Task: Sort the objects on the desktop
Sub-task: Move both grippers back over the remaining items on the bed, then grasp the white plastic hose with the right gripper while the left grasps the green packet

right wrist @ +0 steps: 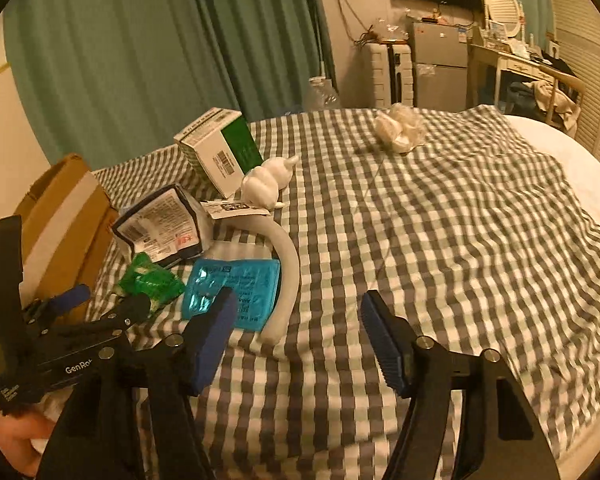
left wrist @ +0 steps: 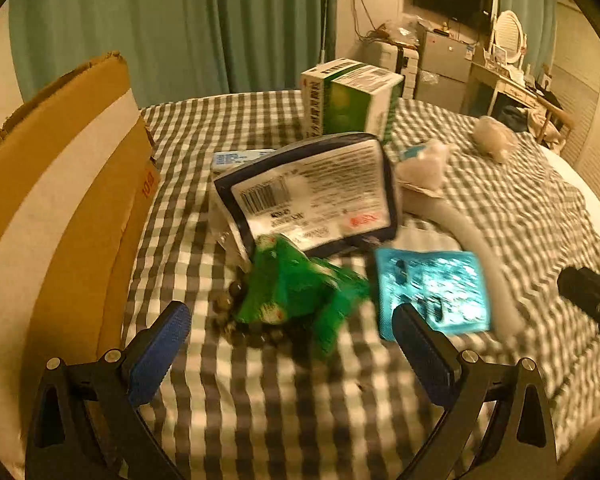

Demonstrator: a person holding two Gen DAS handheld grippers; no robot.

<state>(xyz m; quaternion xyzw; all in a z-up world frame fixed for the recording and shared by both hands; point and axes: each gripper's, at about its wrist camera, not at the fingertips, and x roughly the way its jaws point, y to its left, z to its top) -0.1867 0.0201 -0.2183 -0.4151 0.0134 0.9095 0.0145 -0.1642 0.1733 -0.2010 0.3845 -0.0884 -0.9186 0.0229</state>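
Observation:
My left gripper (left wrist: 290,312) stands open just above the checked cloth (left wrist: 284,400). A crumpled green wrapper (left wrist: 292,292) lies right in front of its blue pads (left wrist: 164,344), on a string of dark beads (left wrist: 236,308). Behind them leans a dark-edged packet with a barcode (left wrist: 308,196). A shiny blue sachet (left wrist: 432,292) and a white curved band (left wrist: 480,248) lie to the right. My right gripper (right wrist: 300,300) is open with only cloth between its fingers. The blue sachet (right wrist: 232,284) and the band (right wrist: 288,276) sit just beyond its left pad. The left gripper (right wrist: 108,300) shows at the left.
A brown cardboard box (left wrist: 60,200) stands open at the left. Further back are a green and white carton (left wrist: 352,96), a white soft toy (right wrist: 268,180) and a plastic-wrapped bundle (right wrist: 398,128). Bare checked cloth (right wrist: 460,240) spreads to the right. A hand (right wrist: 16,440) holds the left gripper.

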